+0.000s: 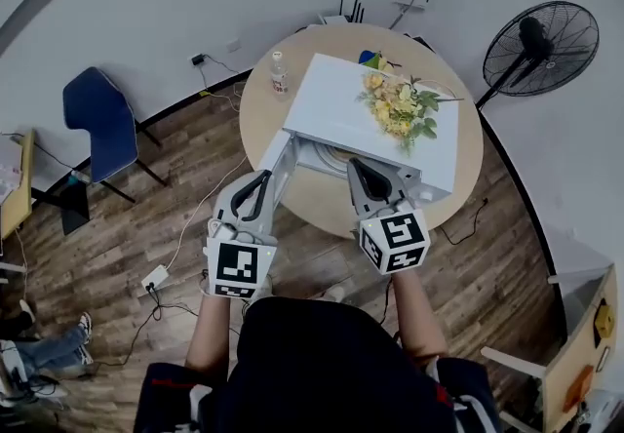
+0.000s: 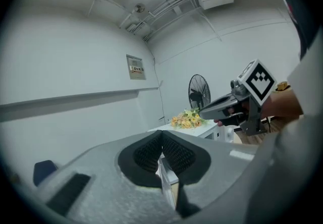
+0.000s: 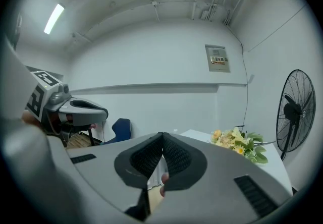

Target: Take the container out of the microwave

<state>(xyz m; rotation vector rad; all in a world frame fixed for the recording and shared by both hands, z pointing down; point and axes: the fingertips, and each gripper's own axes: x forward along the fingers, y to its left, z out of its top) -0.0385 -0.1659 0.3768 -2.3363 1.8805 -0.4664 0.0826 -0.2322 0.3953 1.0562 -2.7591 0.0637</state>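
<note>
A white microwave [image 1: 366, 119] stands on the round wooden table [image 1: 317, 199], its front facing me. Its door [image 1: 280, 154] looks swung open at the left. Something round and pale [image 1: 336, 160] shows in the dark opening; I cannot tell whether it is the container. My left gripper [image 1: 276, 168] is shut beside the door's edge, its pads [image 2: 151, 150] meeting with nothing between them. My right gripper [image 1: 353, 166] is shut and empty at the opening's right side, pads [image 3: 174, 155] together. In each gripper view the other gripper shows off to one side: the right one [image 2: 204, 112] and the left one [image 3: 103, 113].
A bunch of yellow flowers [image 1: 400, 104] lies on top of the microwave. A water bottle [image 1: 279, 73] stands on the table's far left. A black standing fan [image 1: 541, 46] is at the right, a blue chair [image 1: 100, 119] at the left. Cables and a power strip [image 1: 154, 277] lie on the floor.
</note>
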